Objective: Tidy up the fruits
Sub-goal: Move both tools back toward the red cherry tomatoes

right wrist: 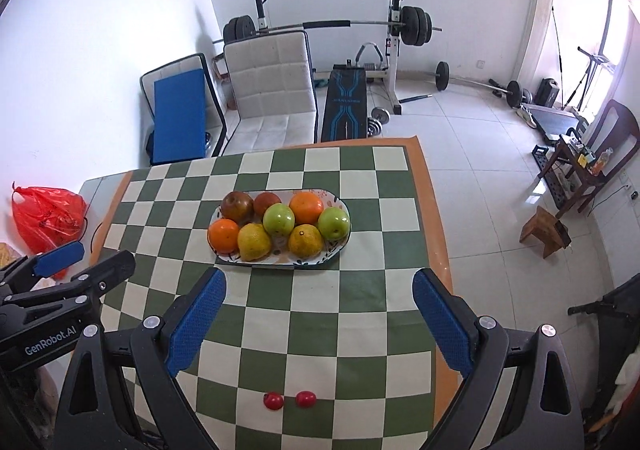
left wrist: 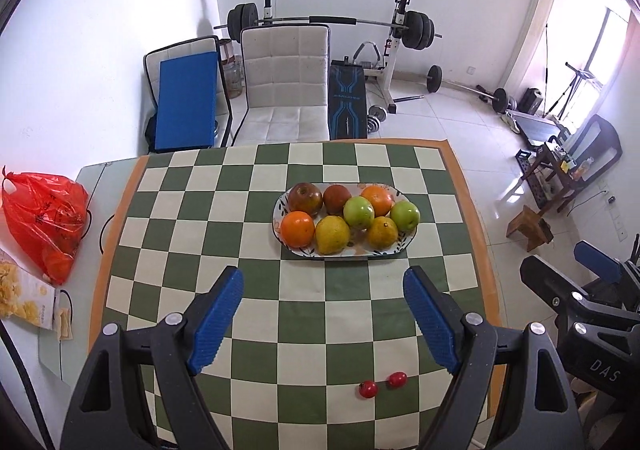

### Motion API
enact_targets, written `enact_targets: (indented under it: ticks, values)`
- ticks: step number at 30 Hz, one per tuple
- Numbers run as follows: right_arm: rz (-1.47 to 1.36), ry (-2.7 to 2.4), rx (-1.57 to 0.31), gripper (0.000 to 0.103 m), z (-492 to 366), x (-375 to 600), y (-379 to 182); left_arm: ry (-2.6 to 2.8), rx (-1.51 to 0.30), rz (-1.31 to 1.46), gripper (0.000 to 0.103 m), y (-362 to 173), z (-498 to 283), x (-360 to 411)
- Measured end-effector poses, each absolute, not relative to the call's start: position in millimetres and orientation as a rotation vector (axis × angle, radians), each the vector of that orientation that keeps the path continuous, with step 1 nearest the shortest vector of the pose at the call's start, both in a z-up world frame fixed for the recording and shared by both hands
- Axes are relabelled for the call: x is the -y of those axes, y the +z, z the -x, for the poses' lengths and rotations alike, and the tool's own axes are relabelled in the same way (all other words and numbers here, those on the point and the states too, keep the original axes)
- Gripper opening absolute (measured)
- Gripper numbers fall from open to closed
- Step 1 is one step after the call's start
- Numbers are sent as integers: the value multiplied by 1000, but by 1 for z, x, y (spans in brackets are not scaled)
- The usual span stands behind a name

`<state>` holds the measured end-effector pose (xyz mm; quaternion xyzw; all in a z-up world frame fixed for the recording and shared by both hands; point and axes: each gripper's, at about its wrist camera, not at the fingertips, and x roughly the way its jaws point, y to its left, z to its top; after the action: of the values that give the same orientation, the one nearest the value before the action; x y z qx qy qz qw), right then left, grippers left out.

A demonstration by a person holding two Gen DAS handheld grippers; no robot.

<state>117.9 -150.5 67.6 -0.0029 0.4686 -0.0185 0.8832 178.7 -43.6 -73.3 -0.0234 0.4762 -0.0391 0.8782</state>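
Note:
An oval patterned plate (left wrist: 396, 247) (right wrist: 340, 246) sits mid-table, filled with several fruits: reddish apples (left wrist: 305, 198) (right wrist: 237, 207), oranges (left wrist: 297, 229) (right wrist: 306, 208), green apples (left wrist: 359, 212) (right wrist: 279, 219), a yellow lemon (left wrist: 332, 234) (right wrist: 253, 241). Two small red tomatoes (left wrist: 368, 389) (left wrist: 397, 379) (right wrist: 273, 401) (right wrist: 305, 399) lie loose on the cloth near the front edge. My left gripper (left wrist: 323, 280) hangs open above the cloth, nothing between its blue pads. My right gripper (right wrist: 319, 282) is open and empty too, well short of the plate.
A green-and-cream checkered cloth (left wrist: 240, 210) (right wrist: 360, 310) covers the table. A red plastic bag (left wrist: 44, 218) (right wrist: 48, 218) and a snack packet (left wrist: 24, 298) lie at the left. A white chair (left wrist: 286, 90) and weight bench stand beyond the far edge.

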Motion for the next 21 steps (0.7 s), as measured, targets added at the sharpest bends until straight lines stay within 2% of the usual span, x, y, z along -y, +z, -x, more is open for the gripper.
enact_targets:
  ticks: [15, 17, 18, 21]
  values:
    - [-33, -18, -937, 97, -88, 149, 89, -84, -968, 48, 82, -65, -165, 48]
    - [-44, -18, -939, 97, -90, 151, 87, -86, -990, 47, 89, -73, -168, 49]
    - [-55, -18, -945, 97, -90, 153, 85, -77, -996, 40, 99, -78, -170, 49]
    - [-92, -16, -1011, 97, -98, 161, 62, -21, -1049, -13, 102, -106, -182, 52]
